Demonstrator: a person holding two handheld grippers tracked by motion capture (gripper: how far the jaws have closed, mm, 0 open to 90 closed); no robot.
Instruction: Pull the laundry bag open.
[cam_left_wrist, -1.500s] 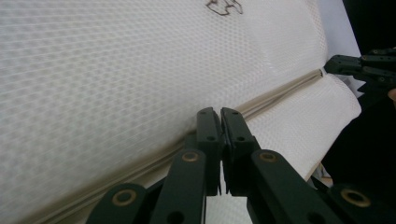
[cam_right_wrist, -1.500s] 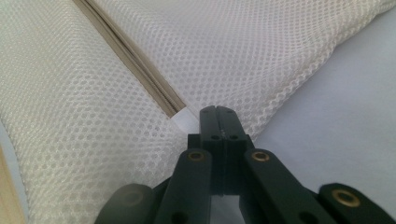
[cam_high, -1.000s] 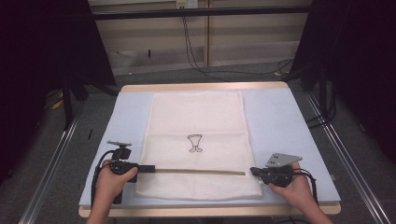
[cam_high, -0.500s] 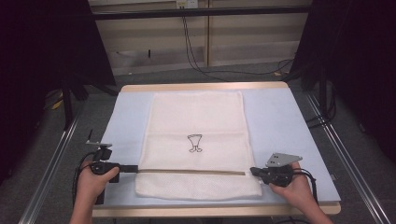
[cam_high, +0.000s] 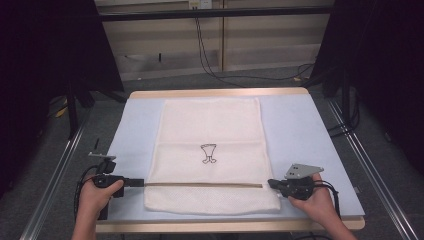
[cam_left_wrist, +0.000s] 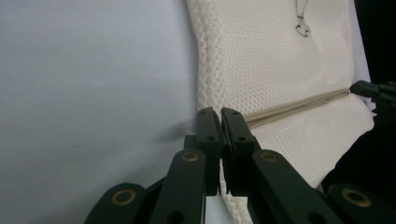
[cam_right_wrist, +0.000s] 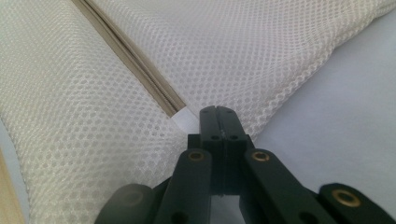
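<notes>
Two pinched edges, one limp mesh cloth

Two tongs grip the cream mesh cloth (cam_high: 210, 150) at opposite side edges, along a fold line that runs across its near end. The left tongs (cam_high: 141, 183) are closed tight on the cloth's left edge, and in the left gripper view (cam_left_wrist: 219, 122) the fabric is bunched between the jaws. The right tongs (cam_high: 270, 183) are fully closed on the right edge; the right gripper view (cam_right_wrist: 218, 112) shows them biting beside a small white tab where the tan fold strip ends.

By its look, the cloth is light, soft and thoroughly floppy: an open honeycomb weave that will sag between the two holds and drape wherever it is unsupported. Thin mesh may slip from a shallow pinch, so the doubled fabric at the fold ends is the sound place to hold, since the layers give the jaws more to bite on.

It lies flat in the middle of the pale blue counter (cam_high: 300, 125), long side running away from the person, with a small dark line drawing (cam_high: 208, 152) near its centre.
</notes>
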